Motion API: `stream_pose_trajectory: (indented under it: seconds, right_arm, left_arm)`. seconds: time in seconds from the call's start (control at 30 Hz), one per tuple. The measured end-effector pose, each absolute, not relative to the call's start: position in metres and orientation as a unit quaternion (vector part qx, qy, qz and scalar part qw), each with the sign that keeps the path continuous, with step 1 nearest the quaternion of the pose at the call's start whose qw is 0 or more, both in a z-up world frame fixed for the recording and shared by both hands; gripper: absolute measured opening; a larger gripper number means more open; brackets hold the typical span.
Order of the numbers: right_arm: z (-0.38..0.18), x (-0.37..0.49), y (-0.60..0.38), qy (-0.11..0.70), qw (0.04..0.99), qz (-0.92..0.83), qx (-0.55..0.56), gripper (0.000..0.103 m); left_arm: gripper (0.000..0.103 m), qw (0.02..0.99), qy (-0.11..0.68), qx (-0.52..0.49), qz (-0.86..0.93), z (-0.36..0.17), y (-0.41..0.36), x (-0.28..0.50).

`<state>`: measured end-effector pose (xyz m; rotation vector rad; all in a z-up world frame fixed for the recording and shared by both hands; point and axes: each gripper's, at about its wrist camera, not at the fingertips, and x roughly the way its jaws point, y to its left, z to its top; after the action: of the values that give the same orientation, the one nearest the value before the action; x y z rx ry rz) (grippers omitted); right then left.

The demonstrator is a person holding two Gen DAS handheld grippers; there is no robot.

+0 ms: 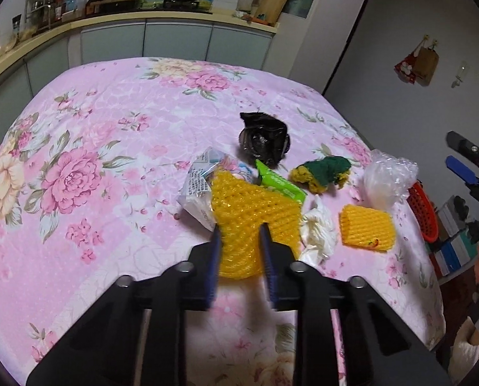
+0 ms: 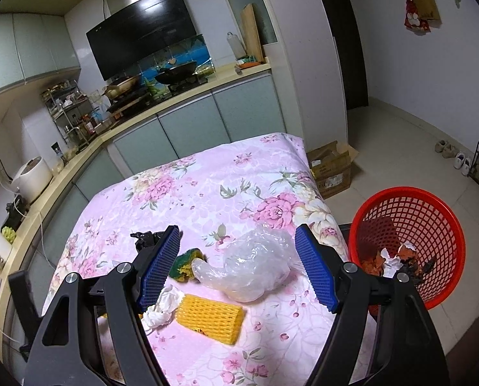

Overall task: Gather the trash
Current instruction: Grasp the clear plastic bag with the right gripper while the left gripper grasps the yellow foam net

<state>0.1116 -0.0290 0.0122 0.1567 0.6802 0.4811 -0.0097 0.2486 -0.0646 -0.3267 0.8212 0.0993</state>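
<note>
The left gripper [image 1: 240, 241] has its blue ribbed pads pinched on the near part of a large yellow foam net sleeve [image 1: 252, 212], which bulges out between and beyond them on the pink floral tablecloth [image 1: 110, 167]. Touching that sleeve on its left lies a crumpled white printed wrapper [image 1: 196, 199]; at its far right edge lies a flat green packet [image 1: 279, 181], and just to its right a wad of white tissue [image 1: 318, 231]. Further right, apart from the tissue, rests a smaller yellow foam net sleeve [image 1: 366, 226] with a small sticker on it. Beyond these sit a green and yellow scouring sponge [image 1: 323, 172], a crumpled clear plastic bag [image 1: 387, 181] near the table's right edge, and farthest back a crumpled black plastic bag [image 1: 264, 138].

The right gripper [image 2: 237, 265] hangs with its jaws spread wide and nothing between the pads, above the clear bag. In its view the left pad hides part of the sponge and the black bag. A red plastic mesh basket [image 2: 409, 212] stands off the table's right side, with torn scraps of paper and dark bits already in its bottom. Behind the table runs a kitchen counter [image 2: 188, 96] with pans on a stove.
</note>
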Motion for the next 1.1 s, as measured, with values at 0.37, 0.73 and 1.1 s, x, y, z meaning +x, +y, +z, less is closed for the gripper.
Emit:
stream_pose_trajectory:
  seconds: [0.37, 0.73, 1.1]
  right_arm:
    - [-0.010, 0.126, -0.021, 0.356, 0.905, 0.225, 0.063, 0.081]
    - [-0.056, 0.150, 0.012, 0.404, 0.886, 0.226, 0.018, 0.086]
    - [-0.071, 0.158, 0.017, 0.418, 0.879, 0.228, 0.007, 0.056]
  left_arm:
    - [0.016, 0.930, 0.337, -0.136, 0.055, -0.019, 0.252, -0.028]
    - [0.016, 0.936, 0.314, -0.132, 0.089, -0.005, 0.270, -0.030]
    - [0.016, 0.938, 0.313, -0.116, 0.093, -0.004, 0.264, -0.018]
